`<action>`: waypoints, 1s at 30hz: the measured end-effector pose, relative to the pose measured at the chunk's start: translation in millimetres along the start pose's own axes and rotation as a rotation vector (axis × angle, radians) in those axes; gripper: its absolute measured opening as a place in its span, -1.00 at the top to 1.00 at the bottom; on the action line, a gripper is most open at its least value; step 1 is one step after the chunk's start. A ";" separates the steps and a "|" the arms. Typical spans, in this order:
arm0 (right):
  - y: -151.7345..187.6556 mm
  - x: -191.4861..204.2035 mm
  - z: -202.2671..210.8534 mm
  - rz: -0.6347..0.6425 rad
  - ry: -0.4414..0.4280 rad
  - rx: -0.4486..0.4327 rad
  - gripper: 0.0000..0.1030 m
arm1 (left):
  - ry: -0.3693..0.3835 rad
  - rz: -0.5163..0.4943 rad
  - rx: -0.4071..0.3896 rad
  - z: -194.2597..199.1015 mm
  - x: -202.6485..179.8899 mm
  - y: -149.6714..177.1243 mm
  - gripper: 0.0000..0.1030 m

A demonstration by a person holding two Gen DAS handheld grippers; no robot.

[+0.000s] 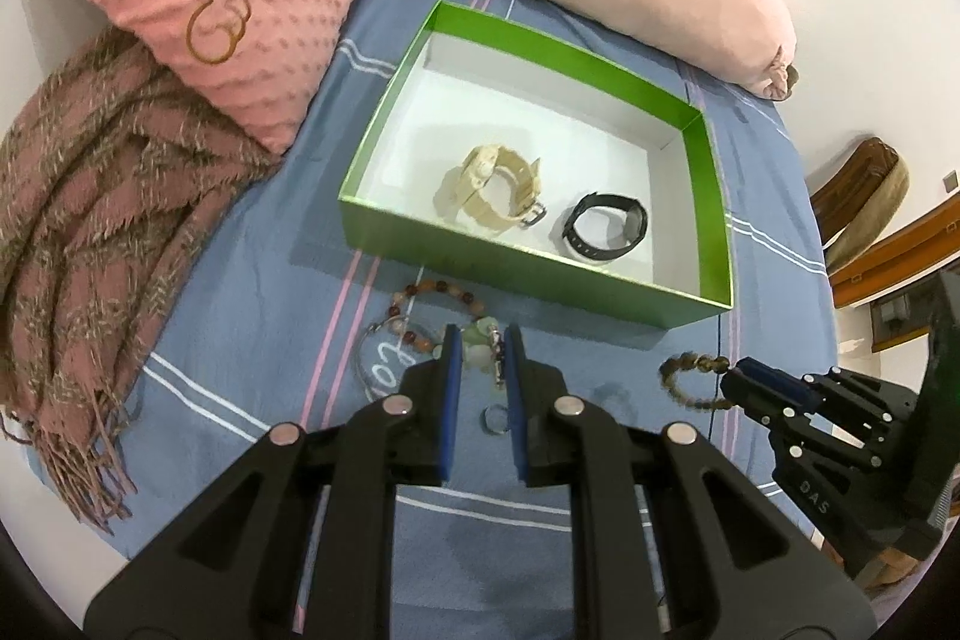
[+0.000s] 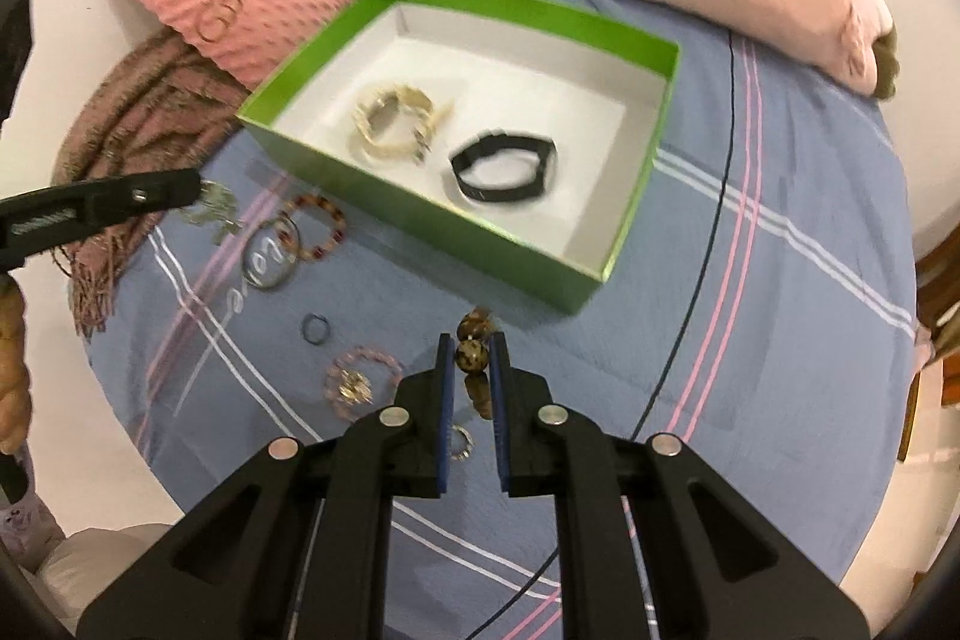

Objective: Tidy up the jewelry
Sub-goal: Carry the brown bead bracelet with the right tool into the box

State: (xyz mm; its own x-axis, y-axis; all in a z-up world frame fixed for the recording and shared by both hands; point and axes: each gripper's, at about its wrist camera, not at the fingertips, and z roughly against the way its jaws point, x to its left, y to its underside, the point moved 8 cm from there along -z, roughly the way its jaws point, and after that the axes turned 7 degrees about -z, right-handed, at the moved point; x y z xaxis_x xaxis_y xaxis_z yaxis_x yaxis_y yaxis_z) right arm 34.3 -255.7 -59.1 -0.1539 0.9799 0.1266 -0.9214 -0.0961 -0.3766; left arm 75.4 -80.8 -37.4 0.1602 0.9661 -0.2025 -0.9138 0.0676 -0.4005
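Left wrist: my left gripper pinches a pale green charm piece in front of the green box, which holds a cream watch and a black band.
Right wrist: my right gripper is clamped on a brown bead bracelet; the box has the same contents.

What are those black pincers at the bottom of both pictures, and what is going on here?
Each is a hand-held tool, one per hand, with a camera looking along its two fingers. The left tool is shut on a pale green pendant trinket; the right tool is shut on a brown beaded bracelet. They work over a bed with a blue striped sheet. An open green cardboard box already holds a cream watch and a black watch. More bracelets and rings lie loose on the sheet.
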 end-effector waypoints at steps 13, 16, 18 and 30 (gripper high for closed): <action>-53.4 21.6 27.2 0.041 -0.024 -0.131 0.78 | 0.005 -0.060 -0.041 4.1 -22.6 -36.4 0.72; -65.6 20.2 31.5 0.041 -0.021 -0.156 0.78 | -0.001 -0.071 -0.053 6.8 -25.5 -48.0 0.72; -72.0 18.8 31.3 0.041 -0.017 -0.165 0.78 | -0.004 -0.081 -0.063 8.6 -28.5 -56.0 0.73; -116.9 9.1 22.6 0.034 0.013 -0.217 0.78 | -0.026 -0.134 -0.091 -3.4 -42.4 -97.3 0.72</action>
State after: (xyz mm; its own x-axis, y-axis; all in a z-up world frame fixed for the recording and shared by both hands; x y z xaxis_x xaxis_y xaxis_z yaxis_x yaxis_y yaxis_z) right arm 132.5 -239.5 6.8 -0.1774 0.9791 0.0993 -0.8171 -0.0903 -0.5693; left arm 158.7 -129.2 7.1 0.2677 0.9561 -0.1189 -0.8472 0.1749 -0.5016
